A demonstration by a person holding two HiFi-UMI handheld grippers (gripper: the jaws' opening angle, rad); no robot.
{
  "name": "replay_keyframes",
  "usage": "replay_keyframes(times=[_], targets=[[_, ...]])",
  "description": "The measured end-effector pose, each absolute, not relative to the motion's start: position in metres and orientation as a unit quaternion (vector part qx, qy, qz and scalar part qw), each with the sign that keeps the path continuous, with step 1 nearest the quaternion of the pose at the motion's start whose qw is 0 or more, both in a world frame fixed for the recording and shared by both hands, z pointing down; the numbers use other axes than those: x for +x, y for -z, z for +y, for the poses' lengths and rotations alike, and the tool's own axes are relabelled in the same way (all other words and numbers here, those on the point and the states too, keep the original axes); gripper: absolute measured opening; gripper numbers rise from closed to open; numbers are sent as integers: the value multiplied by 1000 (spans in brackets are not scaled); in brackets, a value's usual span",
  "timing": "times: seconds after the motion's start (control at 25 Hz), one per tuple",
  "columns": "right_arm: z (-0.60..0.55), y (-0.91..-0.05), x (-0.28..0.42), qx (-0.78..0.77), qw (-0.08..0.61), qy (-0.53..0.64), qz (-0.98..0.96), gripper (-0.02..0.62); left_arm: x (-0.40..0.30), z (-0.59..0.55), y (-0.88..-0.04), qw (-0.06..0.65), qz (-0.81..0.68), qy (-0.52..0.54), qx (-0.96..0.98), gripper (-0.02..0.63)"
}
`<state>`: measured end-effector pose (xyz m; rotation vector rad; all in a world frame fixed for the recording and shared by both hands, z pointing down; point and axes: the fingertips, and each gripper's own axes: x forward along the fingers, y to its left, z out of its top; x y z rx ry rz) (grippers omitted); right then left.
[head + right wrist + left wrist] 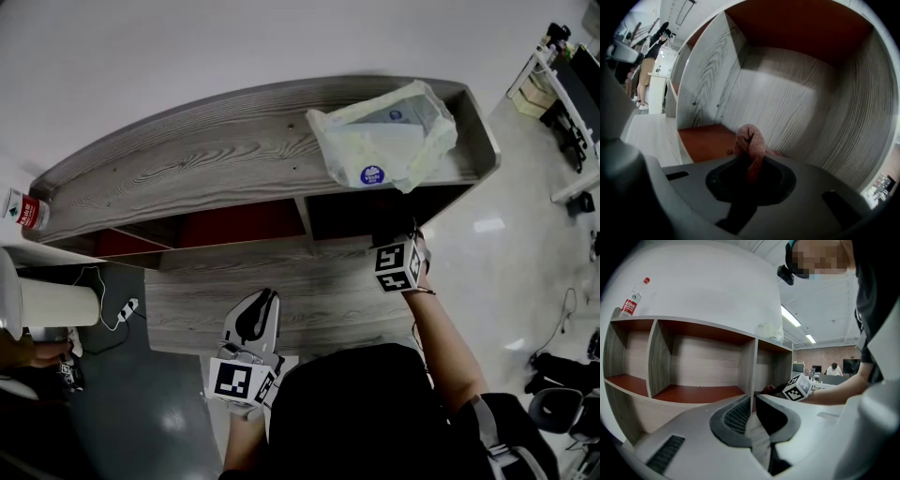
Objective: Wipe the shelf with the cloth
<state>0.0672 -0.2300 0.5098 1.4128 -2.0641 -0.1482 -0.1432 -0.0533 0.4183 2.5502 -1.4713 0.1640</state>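
The grey wood-grain shelf (pixel 206 159) has red-brown compartments under its top. My right gripper (pixel 750 161) reaches into the right-hand compartment (pixel 705 140) and is shut on a pinkish cloth (pixel 750 139), which bunches up above the jaws. In the head view only its marker cube (pixel 398 265) shows; the jaws and the cloth are hidden under the shelf top. My left gripper (pixel 265 300) hangs over the lower ledge (pixel 309 291), shut with nothing in it. From the left gripper view (pixel 751 401) it faces the middle compartments, with the right cube (pixel 799 387) beyond.
A pale plastic bag (pixel 384 141) lies on the shelf top at the right. A bottle with a red label (pixel 28 211) stands at its left end. A white cylinder (pixel 52 305) and a power strip (pixel 127 307) are at the lower left. People stand far back (pixel 649 61).
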Motion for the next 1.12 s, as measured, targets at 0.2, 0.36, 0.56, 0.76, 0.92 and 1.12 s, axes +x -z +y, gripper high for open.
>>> replay_keyframes(times=[0.2,0.36,0.56,0.76,0.92,1.12], targets=[[-218,-512,48,512,309,60,-799,18,-144,-49,-418,96,-501,-57,858,43],[-211,-512,20,482,304,69,-819,18,-148,-45,-418,96,-508,-58,854,43],[-205,-514,-17,447,302,82,-838,20,-154,-38,-418,96,-520,-58,847,43],[-203,-513,-36,418,295,77,-856,23,-161,-31,-419,99,-532,-59,839,43],[-201,-509,-43,406,270,55,-871,32,-163,-26,-419,100,-538,-58,835,43],[-203,-496,-35,427,218,34,-877,194,-165,-23,-421,102,-544,-57,831,43]])
